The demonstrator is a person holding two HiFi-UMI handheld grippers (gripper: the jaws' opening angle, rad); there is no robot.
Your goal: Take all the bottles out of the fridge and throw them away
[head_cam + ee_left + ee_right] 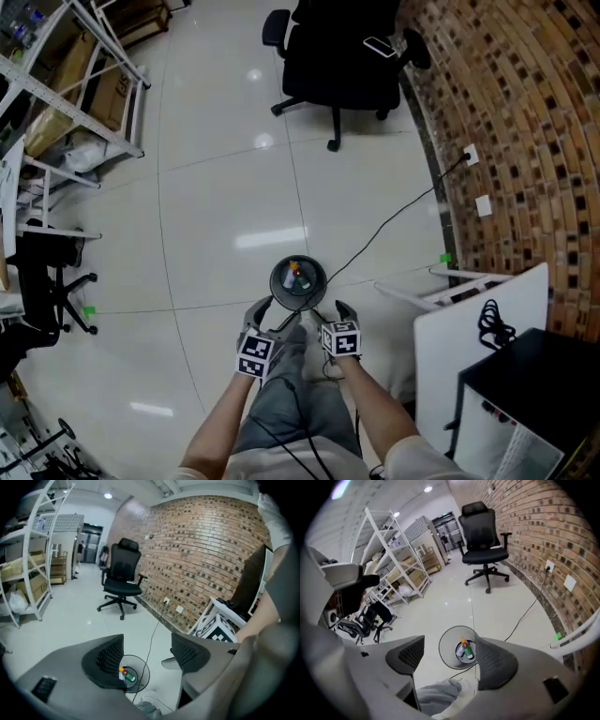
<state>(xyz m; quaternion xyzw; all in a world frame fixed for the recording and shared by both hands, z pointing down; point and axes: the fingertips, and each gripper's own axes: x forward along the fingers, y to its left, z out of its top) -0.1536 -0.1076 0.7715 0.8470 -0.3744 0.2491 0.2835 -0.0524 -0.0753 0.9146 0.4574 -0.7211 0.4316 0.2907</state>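
Both of your grippers hang side by side above the bin (298,281), which stands on the floor just in front of your feet.

The left gripper (145,656) has its jaws spread, with only air between them. The bin (139,682) is far below it, half hidden behind its left jaw, and a bottle (127,675) shows inside.

The right gripper (447,656) is also spread wide and carries nothing. The bin (449,654) lies under it, close to its right jaw. Two bottles (465,649) rest at the bottom, and one of them has an orange cap and a green label.

I judge that the jaws stand apart because there is nothing left to hold here: these bottles are already thrown away. Both grippers point down at the bin, so a thing you let go falls inside and not on the floor.

A cable (394,220) runs over the floor just beyond the bin, so be careful with your feet when you turn.

To the right of the right gripper stands a black box (534,375) with a white panel (469,328). It may be the fridge, but its inside is not visible, so I cannot tell whether more bottles wait there.
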